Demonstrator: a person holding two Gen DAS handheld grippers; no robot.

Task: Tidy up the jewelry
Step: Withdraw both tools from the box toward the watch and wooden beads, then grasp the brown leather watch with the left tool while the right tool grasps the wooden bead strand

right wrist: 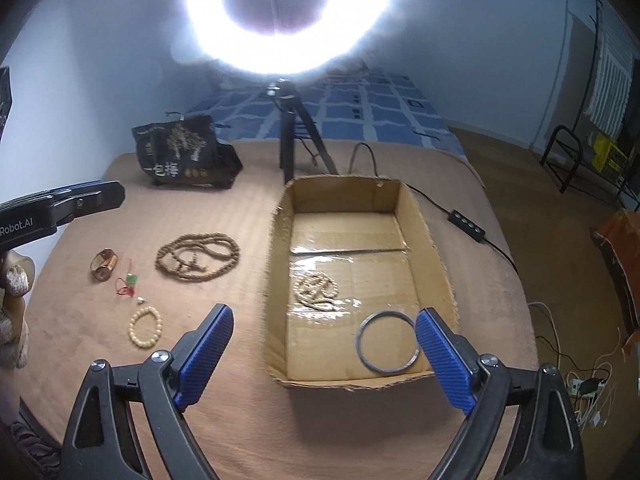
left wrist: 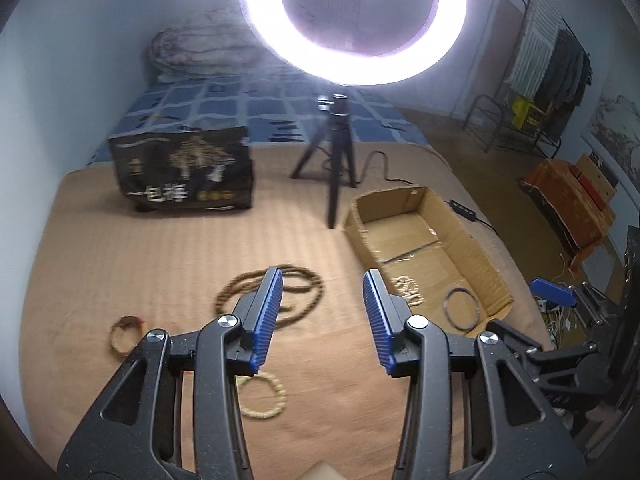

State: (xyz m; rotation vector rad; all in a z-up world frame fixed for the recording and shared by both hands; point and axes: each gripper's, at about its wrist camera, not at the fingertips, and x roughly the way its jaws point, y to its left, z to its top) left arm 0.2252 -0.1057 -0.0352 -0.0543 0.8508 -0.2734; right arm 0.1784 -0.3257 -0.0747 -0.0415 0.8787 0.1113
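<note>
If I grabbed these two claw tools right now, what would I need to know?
Left claw: open, empty, over the brown bead necklace.
Right claw: open, empty, at the cardboard box's near edge.
Done: pale bead strand and grey bangle lie in the box.
Left on the bedspread: the necklace, watch, red-corded green charm, cream bead bracelet.

Home bedroom, bed [left wrist: 200, 248], folded quilt [left wrist: 200, 54], clothes rack [left wrist: 560, 68]
</note>
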